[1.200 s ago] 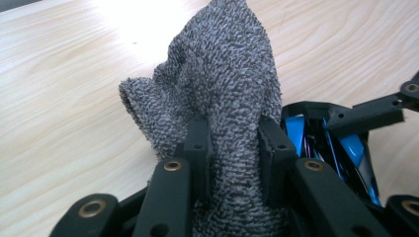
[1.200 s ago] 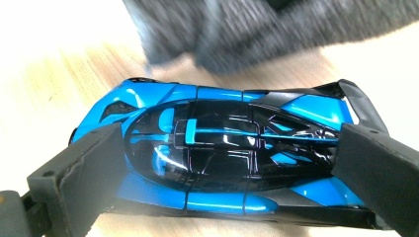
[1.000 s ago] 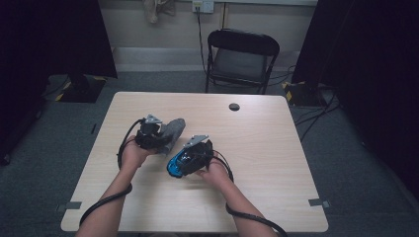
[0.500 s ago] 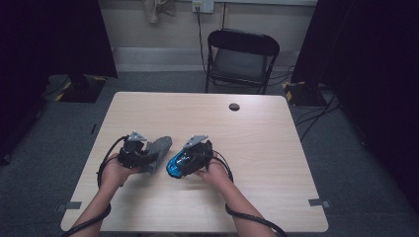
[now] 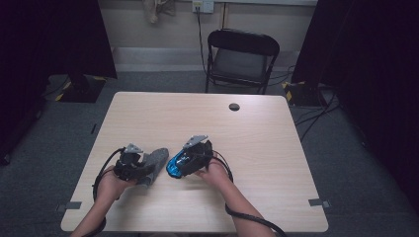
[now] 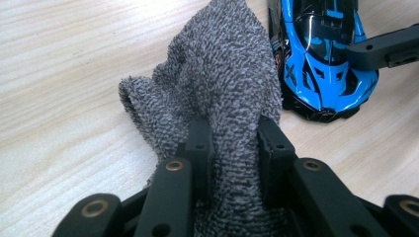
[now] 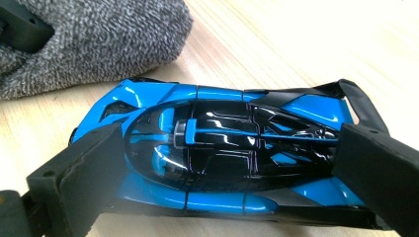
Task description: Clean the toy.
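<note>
A blue and black toy car (image 5: 175, 166) rests on the light wood table (image 5: 257, 148), left of centre near the front. My right gripper (image 5: 190, 159) is shut on it, one jaw at each end of the car (image 7: 222, 148). Just left of it lies a grey terry cloth (image 5: 156, 161), and my left gripper (image 5: 143, 170) is shut on a bunched fold of it. In the left gripper view the cloth (image 6: 222, 74) spreads ahead of the left gripper (image 6: 232, 128) on the table, its far edge touching the car (image 6: 321, 54). The cloth (image 7: 99, 34) also lies beside the car in the right gripper view.
A small dark round hole (image 5: 234, 106) sits near the table's far edge. A black folding chair (image 5: 241, 59) stands behind the table. Cables trail on the grey floor at the right, and dark curtains hang on both sides.
My left gripper has drawn the grey cloth back toward the front edge and a little left, off the car's far side. The right gripper and the car have stayed put.
</note>
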Tool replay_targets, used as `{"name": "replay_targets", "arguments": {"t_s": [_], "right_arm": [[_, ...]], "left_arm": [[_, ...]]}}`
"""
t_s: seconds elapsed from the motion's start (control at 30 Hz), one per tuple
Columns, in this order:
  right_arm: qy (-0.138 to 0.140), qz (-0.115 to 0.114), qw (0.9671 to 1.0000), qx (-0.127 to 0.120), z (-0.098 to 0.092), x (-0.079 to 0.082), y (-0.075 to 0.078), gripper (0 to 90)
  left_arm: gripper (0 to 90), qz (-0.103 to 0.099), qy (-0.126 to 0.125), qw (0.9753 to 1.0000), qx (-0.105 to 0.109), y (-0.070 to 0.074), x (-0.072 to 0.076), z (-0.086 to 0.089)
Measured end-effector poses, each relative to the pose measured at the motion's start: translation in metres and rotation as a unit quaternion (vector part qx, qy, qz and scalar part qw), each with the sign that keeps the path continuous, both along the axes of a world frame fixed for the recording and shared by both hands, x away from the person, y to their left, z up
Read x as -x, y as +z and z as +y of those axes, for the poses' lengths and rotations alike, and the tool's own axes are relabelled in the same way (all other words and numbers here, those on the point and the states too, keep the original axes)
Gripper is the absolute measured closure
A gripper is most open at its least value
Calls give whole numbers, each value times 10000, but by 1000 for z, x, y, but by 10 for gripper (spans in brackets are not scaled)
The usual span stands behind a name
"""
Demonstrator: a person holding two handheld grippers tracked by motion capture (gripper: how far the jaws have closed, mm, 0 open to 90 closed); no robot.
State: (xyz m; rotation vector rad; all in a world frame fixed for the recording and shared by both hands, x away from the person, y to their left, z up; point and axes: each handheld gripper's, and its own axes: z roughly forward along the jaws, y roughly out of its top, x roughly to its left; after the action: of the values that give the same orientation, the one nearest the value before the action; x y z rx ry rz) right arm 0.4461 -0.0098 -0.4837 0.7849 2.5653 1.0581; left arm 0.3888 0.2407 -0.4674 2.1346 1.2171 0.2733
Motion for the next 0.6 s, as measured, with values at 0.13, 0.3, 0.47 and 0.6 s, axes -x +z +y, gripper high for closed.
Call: {"name": "replay_targets", "arguments": {"t_s": [0.13,0.3,0.47,0.6], "right_arm": [[2,-9,10000,-7,0,0,0,0],[2,-1,10000,-1,0,0,0,0],[4,1,10000,5,0,0,0,0],[3,6,10000,5,0,0,0,0]], "left_arm": [[719,22,-14,10000,-20,-2,1,-6],[720,24,-122,9999,-81,-2,0,-14],[720,62,-144,9999,-23,-2,-3,-20],[721,71,-156,9999,-12,-2,-7,-22]]}}
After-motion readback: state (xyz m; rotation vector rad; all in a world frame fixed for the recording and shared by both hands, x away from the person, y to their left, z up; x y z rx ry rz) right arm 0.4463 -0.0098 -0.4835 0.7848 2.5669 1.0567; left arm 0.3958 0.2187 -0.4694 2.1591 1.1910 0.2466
